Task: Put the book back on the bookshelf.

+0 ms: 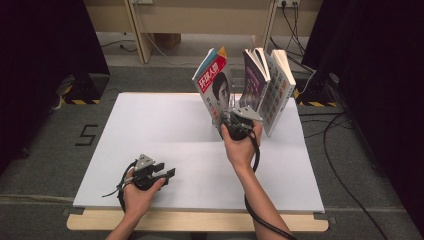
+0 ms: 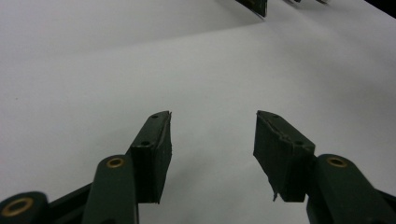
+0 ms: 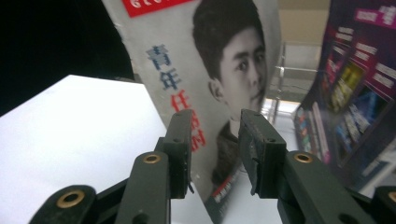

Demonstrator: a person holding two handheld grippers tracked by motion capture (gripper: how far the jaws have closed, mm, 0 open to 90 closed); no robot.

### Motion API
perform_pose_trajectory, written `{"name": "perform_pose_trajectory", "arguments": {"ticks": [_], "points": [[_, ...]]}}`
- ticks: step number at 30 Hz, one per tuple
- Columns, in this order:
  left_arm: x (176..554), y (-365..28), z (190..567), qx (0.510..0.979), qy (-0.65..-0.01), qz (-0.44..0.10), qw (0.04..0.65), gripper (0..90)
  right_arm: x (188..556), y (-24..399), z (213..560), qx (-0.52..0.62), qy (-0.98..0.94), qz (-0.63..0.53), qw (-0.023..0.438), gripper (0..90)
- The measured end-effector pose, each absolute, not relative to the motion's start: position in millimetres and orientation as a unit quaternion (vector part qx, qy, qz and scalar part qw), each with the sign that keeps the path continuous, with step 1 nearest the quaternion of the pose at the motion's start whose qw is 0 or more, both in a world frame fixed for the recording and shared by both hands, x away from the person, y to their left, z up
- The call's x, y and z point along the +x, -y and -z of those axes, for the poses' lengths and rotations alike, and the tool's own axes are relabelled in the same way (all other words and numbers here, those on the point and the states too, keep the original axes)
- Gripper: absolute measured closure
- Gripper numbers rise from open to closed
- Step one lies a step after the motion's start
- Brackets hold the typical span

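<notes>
Purple book [image 1: 255,80] just beside grey magazine [image 1: 215,85]

The right gripper [image 1: 231,119] sits at the far side of the table [image 1: 165,145], directly in front of the magazine [image 1: 214,85] that stands leaning on the table. In the right gripper view the magazine's [image 3: 224,70] lower edge lies just beyond the jaw tips. To the right of that gripper stand two more books [image 1: 270,87], leaning together. The left gripper [image 1: 167,174] lies near the table's front edge, well apart to the left, with bare tabletop [image 2: 187,70] ahead of it.
</notes>
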State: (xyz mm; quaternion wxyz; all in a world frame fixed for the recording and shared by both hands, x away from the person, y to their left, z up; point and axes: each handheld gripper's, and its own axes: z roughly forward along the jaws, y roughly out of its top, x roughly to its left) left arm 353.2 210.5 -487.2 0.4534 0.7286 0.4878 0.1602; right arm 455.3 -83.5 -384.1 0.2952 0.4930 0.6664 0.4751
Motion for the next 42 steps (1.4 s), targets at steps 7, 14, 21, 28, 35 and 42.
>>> {"name": "perform_pose_trajectory", "arguments": {"ticks": [7, 14, 21, 28, 35, 42], "points": [[353.5, -210.6, 487.7, 0.729, -0.488, -0.160, 0.453, 45.8, 459.4, 66.5, 379.4, 0.476, -0.675, -0.478, 0.299, 63.5], [353.1, -211.4, 487.0, 0.726, -0.490, -0.161, 0.456, 45.8, 466.1, 45.0, 370.2, 0.458, -0.681, -0.484, 0.304, 62.7], [353.4, -212.4, 486.7, 0.727, -0.489, -0.161, 0.454, 45.8, 472.3, 31.1, 367.5, 0.449, -0.687, -0.481, 0.309, 62.2], [353.4, -212.2, 486.8, 0.727, -0.490, -0.160, 0.454, 45.8, 479.9, 19.3, 363.6, 0.444, -0.689, -0.471, 0.326, 60.7], [353.5, -213.1, 487.2, 0.726, -0.491, -0.160, 0.455, 45.9, 488.9, 9.6, 365.1, 0.450, -0.686, -0.456, 0.345, 59.4], [353.9, -213.6, 486.9, 0.726, -0.490, -0.160, 0.455, 45.8, 496.6, 3.0, 366.5, 0.455, -0.685, -0.440, 0.362, 58.3]]}}
